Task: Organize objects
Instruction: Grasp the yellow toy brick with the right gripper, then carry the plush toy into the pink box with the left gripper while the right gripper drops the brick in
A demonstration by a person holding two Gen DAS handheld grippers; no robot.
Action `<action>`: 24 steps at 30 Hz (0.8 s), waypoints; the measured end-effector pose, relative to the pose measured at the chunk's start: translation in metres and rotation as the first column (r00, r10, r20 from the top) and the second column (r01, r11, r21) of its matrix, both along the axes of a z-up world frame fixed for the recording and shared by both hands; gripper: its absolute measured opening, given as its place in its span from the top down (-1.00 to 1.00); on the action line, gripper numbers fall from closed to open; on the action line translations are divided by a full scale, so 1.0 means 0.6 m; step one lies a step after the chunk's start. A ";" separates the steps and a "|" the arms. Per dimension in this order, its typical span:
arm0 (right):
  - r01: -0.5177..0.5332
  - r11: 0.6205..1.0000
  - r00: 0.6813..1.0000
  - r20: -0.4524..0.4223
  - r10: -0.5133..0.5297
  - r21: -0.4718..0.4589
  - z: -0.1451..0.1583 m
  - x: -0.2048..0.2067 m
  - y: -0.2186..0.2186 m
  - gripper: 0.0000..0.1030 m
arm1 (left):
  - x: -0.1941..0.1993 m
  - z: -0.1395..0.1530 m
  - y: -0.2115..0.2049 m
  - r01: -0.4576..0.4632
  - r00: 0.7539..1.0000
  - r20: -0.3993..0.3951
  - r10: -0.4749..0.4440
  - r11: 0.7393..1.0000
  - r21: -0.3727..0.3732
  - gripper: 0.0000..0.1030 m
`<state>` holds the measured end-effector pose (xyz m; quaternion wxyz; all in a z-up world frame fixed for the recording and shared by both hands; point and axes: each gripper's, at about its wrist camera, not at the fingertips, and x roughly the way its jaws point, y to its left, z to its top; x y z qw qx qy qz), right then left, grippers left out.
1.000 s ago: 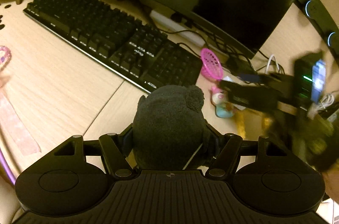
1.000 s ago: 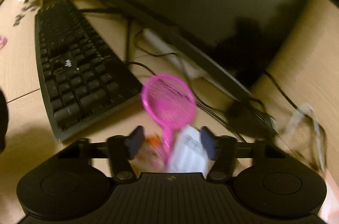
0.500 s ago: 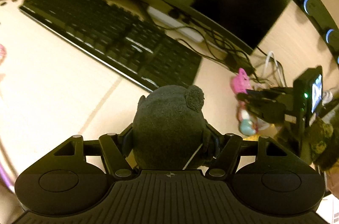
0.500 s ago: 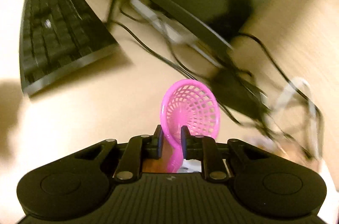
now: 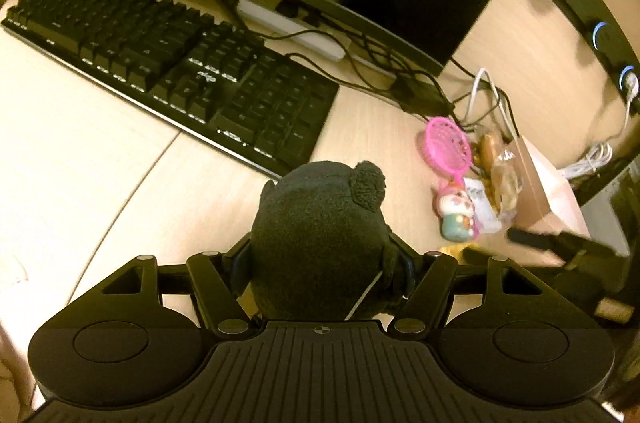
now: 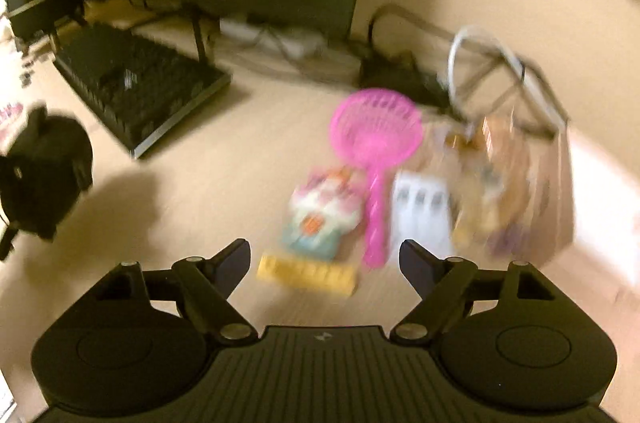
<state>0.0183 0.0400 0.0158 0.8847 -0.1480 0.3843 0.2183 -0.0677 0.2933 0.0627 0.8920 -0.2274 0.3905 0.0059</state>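
Black plush bear [image 5: 320, 239] is clamped in the left tongs [image 5: 320, 263] above the pale tabletop [image 5: 80, 163], while the right tongs [image 6: 324, 259], just opened, are spread with nothing between them, the pink strainer [image 6: 376, 135] lying beyond, before the keyboard [image 5: 180, 71].

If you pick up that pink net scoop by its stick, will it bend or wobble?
The pink net scoop looks like thin moulded plastic, so it is probably very light and fairly stiff. Its round head is much wider than the narrow handle, so it might swing when lifted by the end. The handle looks smooth, so it may slip in the right tongs, now open.
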 end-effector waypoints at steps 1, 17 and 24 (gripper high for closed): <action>0.013 1.000 1.000 0.006 -0.013 0.005 -0.008 -0.004 0.003 -0.60 | -0.002 0.002 -0.004 0.003 1.000 -0.001 -0.003 1.000 0.003 -0.41; 0.025 0.995 0.997 0.065 -0.031 0.092 0.033 -0.059 -0.083 -0.23 | -0.009 0.025 -0.126 0.191 0.981 -0.046 -0.187 0.976 0.107 -0.41; 0.210 0.976 0.973 0.084 -0.214 0.056 0.091 -0.109 -0.265 -0.23 | 0.045 0.049 -0.278 0.378 0.925 0.001 -0.380 0.921 0.090 -0.41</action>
